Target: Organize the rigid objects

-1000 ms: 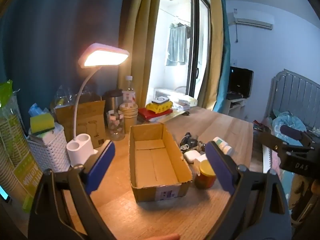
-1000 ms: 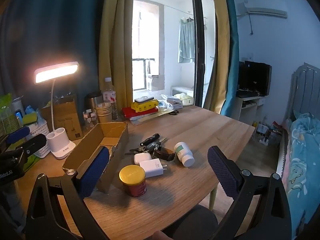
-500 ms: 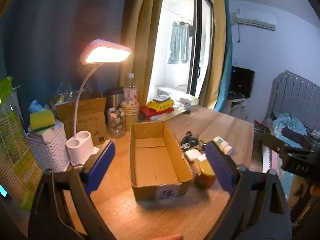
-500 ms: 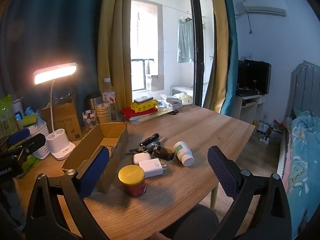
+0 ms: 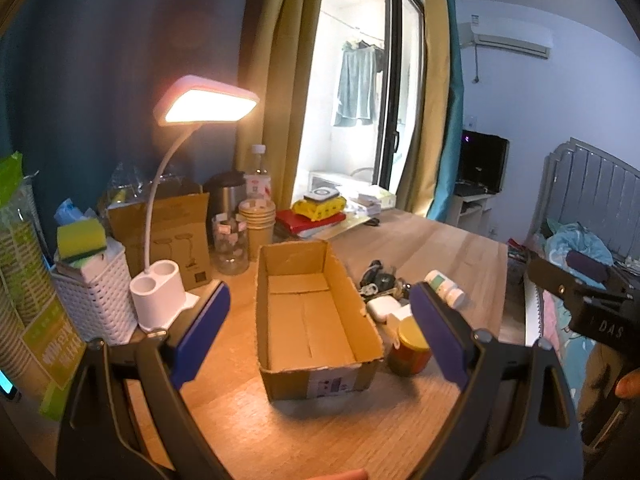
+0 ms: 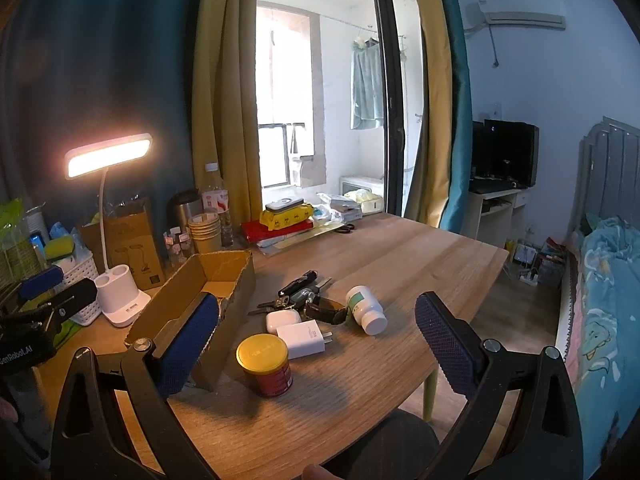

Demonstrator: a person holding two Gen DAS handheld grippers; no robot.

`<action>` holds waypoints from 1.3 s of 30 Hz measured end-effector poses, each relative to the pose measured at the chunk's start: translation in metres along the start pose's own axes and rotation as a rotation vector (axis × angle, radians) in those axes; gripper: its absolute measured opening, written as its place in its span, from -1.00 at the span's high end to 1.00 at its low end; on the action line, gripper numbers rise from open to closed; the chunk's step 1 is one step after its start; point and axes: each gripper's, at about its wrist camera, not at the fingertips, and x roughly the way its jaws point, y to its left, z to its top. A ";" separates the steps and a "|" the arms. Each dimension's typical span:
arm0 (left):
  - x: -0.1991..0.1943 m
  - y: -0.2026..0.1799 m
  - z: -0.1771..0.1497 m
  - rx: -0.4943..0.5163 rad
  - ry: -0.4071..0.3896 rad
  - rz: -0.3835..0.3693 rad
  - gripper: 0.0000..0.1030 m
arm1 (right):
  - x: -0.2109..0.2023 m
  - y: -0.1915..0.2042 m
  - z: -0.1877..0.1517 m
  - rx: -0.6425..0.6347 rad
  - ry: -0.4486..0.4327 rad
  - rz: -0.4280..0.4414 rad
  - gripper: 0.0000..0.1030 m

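Both grippers are spread wide and hold nothing. The left gripper [image 5: 320,324] hovers over the box [image 5: 316,320]; the right gripper [image 6: 316,344] hovers over the loose items. Nothing picked yet, and the box looks empty.

The box sits mid-tabletop, long axis running toward the back edge. The items lie just beside its right wall: the tin [image 6: 264,364] nearest the front edge, then the charger [image 6: 306,338] touching the earbud case [image 6: 283,319], then the watch [image 6: 326,314], keys [image 6: 298,292] and the pill bottle [image 6: 366,309] on its side.

Likely step: first pick with the right, probably the tin.

- Tin is upright and round. Come down from above and close across its body below the lid rim, not on the lid.
- It stands close to the box wall, so keep the left finger clear of the cardboard on approach.
- Use the left to steady the box's near wall. Light cardboard will likely slide if bumped.
- Place the tin at a box corner to leave floor for the flat items.
- The bottle may roll, so grip across its axis.
- The keys and watch are tangled together. Take them last.
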 end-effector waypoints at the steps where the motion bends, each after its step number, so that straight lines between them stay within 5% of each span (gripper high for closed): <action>1: 0.000 0.000 0.000 -0.001 0.000 -0.003 -0.79 | 0.000 0.000 0.000 0.000 0.001 -0.001 -0.95; 39: -0.003 0.001 0.005 0.005 0.010 -0.012 -0.79 | 0.001 -0.003 -0.003 0.028 0.030 0.009 -0.95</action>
